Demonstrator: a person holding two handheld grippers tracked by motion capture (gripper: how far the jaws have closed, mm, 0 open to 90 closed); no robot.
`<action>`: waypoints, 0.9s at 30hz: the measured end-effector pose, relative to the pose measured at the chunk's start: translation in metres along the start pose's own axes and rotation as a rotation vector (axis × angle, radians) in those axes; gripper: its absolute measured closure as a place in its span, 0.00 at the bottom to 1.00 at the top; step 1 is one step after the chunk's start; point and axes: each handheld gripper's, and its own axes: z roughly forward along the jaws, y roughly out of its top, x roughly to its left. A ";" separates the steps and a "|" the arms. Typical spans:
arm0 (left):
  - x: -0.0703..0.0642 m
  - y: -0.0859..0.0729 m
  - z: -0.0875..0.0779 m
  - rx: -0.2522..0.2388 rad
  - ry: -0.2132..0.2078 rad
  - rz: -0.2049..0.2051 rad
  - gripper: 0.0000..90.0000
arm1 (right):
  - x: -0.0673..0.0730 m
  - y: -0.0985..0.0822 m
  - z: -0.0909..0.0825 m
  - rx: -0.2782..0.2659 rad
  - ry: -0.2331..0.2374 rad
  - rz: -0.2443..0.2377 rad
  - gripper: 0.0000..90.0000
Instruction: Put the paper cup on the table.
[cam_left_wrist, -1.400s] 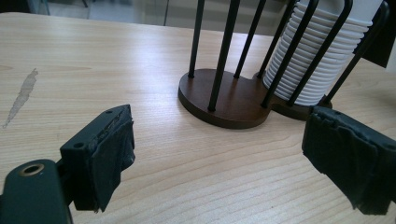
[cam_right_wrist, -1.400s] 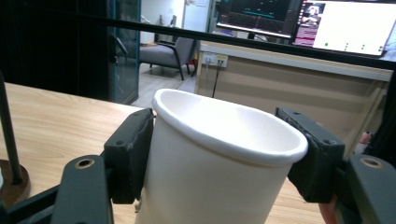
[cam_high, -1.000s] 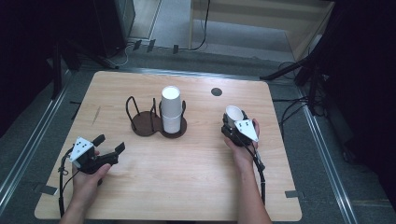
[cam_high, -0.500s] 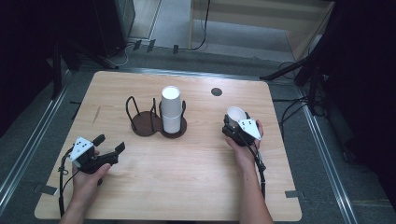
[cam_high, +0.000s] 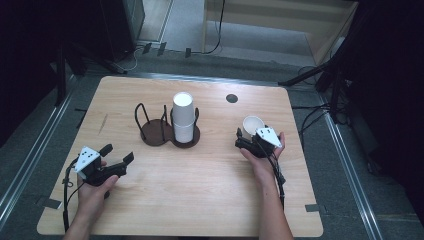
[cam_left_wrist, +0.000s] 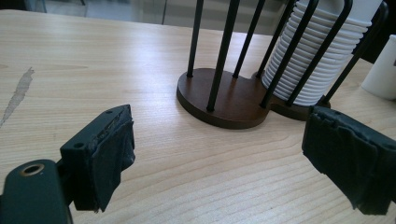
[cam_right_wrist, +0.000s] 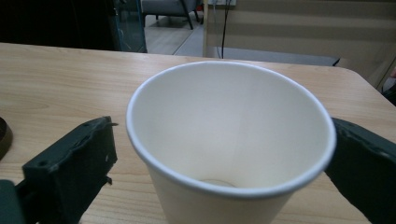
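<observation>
As claws part, one loose cup (cam_high: 253, 125), one stack (cam_high: 183, 118)

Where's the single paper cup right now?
High view: the paper cup stands upright, table's right side, between the right gripper's open jaws, right of the cup holder.

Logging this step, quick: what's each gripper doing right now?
Left gripper: open, nothing between jaws.
Right gripper: jaws just opened, paper cup between them, released.
</observation>
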 end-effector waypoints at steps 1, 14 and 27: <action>0.000 0.000 0.000 0.001 0.000 0.000 0.11 | -0.001 0.001 -0.001 -0.001 -0.004 0.001 0.00; 0.000 0.000 0.000 0.001 0.006 0.002 0.11 | 0.000 0.013 -0.035 -0.037 0.011 -0.010 0.00; -0.001 0.000 0.000 0.001 0.007 0.008 0.11 | -0.009 0.015 -0.076 -0.077 0.039 -0.003 0.00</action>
